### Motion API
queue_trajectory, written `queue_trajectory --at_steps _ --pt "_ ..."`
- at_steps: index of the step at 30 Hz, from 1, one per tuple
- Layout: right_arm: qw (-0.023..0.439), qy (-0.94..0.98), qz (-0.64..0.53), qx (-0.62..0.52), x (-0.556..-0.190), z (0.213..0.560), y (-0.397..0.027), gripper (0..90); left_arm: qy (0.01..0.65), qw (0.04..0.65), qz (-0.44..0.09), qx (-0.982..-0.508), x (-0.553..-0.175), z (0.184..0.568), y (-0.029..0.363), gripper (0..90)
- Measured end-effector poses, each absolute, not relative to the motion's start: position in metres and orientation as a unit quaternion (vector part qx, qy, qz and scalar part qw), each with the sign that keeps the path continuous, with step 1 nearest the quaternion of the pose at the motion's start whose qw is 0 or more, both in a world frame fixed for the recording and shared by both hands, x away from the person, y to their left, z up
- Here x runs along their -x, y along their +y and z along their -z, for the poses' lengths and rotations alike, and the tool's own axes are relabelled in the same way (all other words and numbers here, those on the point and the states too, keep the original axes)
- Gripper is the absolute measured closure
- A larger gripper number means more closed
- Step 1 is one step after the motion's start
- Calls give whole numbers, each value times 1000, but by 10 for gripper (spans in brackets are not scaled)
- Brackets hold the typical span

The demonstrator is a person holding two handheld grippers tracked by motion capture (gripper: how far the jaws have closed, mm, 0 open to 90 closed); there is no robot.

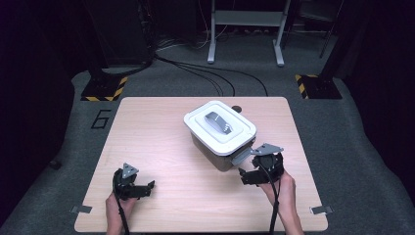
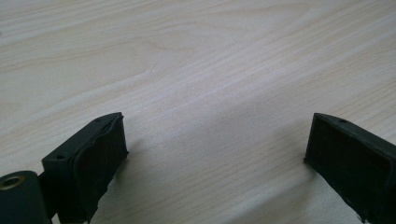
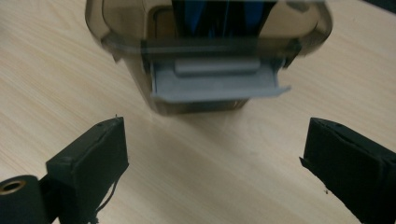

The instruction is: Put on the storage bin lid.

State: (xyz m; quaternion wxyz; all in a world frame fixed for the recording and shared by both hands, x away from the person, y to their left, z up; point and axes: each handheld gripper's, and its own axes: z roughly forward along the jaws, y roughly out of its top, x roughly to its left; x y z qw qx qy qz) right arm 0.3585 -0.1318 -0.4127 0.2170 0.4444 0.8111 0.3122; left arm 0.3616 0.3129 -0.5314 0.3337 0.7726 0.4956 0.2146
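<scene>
Pale, fine-grained wood makes up the rectangular table top (image 1: 161, 147), its grain running in long soft lines under both grippers. Near the middle of the far half stands a smoky translucent plastic storage box (image 1: 215, 156) with rounded corners, set at an angle to the table edges. A white snap-on lid (image 1: 220, 128) covers it, with a grey oval handle (image 1: 218, 122) recessed in its top. On the box's near end a flat grey plastic latch (image 3: 217, 84) sticks outward, hinged under the lid's rim; through the tinted wall something dark blue shows, too blurred to identify.

In the high view the right gripper (image 1: 254, 169), matte black with a grey three-cornered plate on top, sits just beside that latch end, held in a person's hand. Its own view shows its two blocky rubber-faced jaws spread wide, nothing between them, aimed at the latch.

Towards the near left corner, well apart from the box, the left gripper (image 1: 142, 188) rests low over bare wood, its jaws likewise wide apart and empty.
</scene>
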Motion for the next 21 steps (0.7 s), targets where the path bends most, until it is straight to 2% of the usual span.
queue_trajectory --at_steps 9,19,21 --pt "188 806 -303 -473 -351 462 -141 48 496 334 -215 -773 -362 531 313 50" --pt "179 798 -285 -500 -345 520 -147 12 496 334 -215 -773 -362 531 313 50" --pt "190 786 -301 -505 -343 525 -150 0 496 334 -215 -773 -362 531 313 50"
